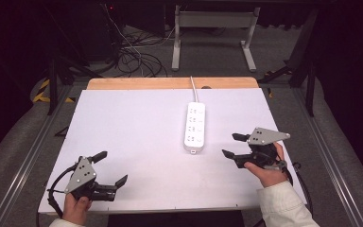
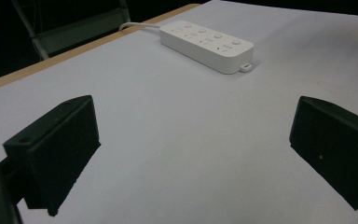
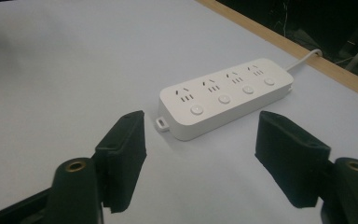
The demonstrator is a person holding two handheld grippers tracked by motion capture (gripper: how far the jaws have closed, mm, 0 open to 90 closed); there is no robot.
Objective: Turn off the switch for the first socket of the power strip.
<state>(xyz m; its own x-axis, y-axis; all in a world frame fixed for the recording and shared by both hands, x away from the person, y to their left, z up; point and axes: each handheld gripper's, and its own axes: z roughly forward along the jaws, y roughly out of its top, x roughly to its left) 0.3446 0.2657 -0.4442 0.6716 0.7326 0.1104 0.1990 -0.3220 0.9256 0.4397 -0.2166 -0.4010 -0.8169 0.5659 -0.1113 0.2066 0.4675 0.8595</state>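
Note:
A white power strip (image 1: 194, 126) with several sockets and round buttons lies on the white table (image 1: 137, 132), its cord running off the far edge. My right gripper (image 1: 230, 145) hovers to the right of the strip's near end, jaws apart and empty. From the right gripper view the power strip (image 3: 226, 95) lies just beyond the jaws. My left gripper (image 1: 111, 168) rests at the near left of the table, open and empty. In the left gripper view the power strip (image 2: 206, 44) lies far ahead.
A wooden board edge (image 1: 170, 83) runs along the table's far side. Beyond it stand a white metal frame (image 1: 212, 33) and tangled cables (image 1: 132, 56) on the floor. Metal rails (image 1: 38, 142) flank the table on both sides.

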